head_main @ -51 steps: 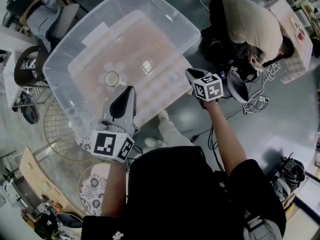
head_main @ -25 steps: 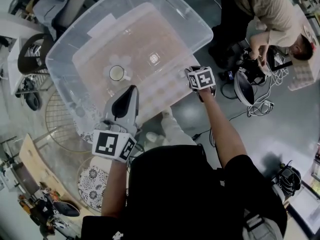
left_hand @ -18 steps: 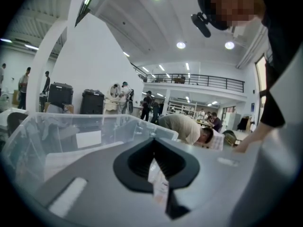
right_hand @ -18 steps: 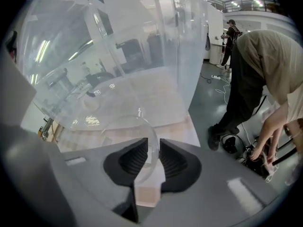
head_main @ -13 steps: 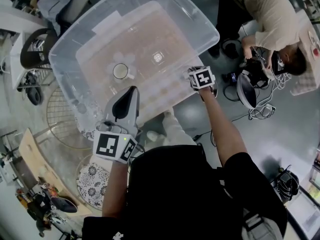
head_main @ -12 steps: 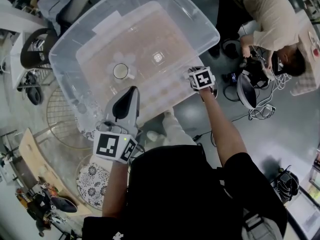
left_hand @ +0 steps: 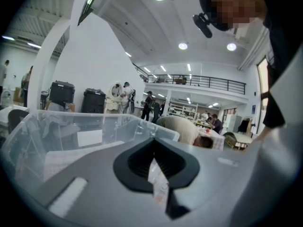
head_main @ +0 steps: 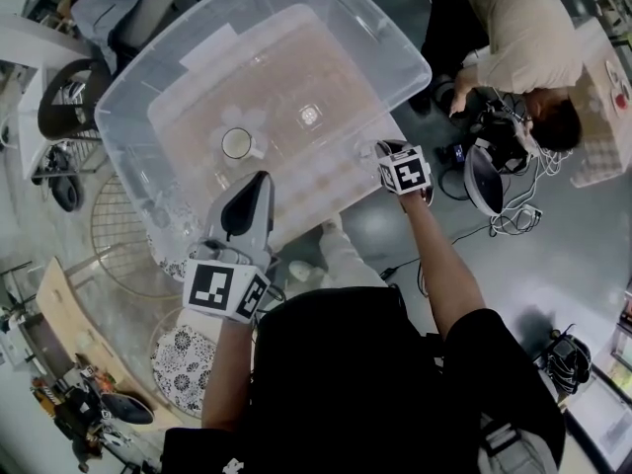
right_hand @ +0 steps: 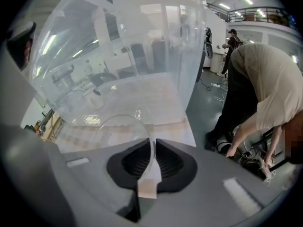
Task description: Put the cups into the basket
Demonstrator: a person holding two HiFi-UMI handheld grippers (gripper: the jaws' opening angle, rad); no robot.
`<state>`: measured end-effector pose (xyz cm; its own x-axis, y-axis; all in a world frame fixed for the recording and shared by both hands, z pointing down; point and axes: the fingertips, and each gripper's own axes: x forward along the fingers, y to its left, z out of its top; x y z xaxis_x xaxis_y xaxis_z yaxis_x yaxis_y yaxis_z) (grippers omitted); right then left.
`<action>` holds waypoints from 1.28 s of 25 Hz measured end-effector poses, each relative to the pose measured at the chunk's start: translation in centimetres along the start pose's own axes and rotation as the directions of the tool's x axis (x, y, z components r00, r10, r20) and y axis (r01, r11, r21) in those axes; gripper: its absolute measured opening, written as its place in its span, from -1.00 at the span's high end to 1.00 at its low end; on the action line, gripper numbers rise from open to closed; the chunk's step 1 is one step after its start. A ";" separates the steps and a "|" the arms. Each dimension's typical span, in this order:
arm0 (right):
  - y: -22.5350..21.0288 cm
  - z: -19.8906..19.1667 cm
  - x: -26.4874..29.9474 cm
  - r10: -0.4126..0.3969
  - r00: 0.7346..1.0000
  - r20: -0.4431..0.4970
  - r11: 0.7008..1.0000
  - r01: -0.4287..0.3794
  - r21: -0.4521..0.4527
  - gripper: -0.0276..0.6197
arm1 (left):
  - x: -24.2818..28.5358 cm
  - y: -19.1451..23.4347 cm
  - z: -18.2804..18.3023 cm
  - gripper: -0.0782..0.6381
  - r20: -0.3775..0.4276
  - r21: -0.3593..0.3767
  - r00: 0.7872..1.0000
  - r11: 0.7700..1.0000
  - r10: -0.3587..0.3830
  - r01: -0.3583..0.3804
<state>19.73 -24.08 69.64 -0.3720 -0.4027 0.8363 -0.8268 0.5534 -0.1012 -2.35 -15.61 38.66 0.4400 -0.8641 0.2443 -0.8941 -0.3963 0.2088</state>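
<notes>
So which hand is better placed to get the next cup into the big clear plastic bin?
Right. The right gripper's jaws have just been closing and now pinch the rim of a clear cup by the clear plastic bin's near corner. The left gripper is shut on nothing, held back.

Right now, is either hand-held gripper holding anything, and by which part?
The right hand-held gripper has just been closing on a clear cup, pinching its thin rim wall between the jaws. The left hand-held gripper holds nothing.
</notes>
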 end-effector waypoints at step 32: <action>5.0 9.8 -22.0 0.068 0.914 0.401 0.995 -0.030 -0.099 0.83 | 1.7 -1.8 1.2 0.76 0.021 0.015 0.993 0.993 -0.120 0.120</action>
<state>19.62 -19.62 45.44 -0.5649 -0.6227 0.5415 -0.7692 0.6349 -0.0723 -0.04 -16.73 37.55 0.5422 -0.8168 0.1972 -0.8361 -0.5014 0.2224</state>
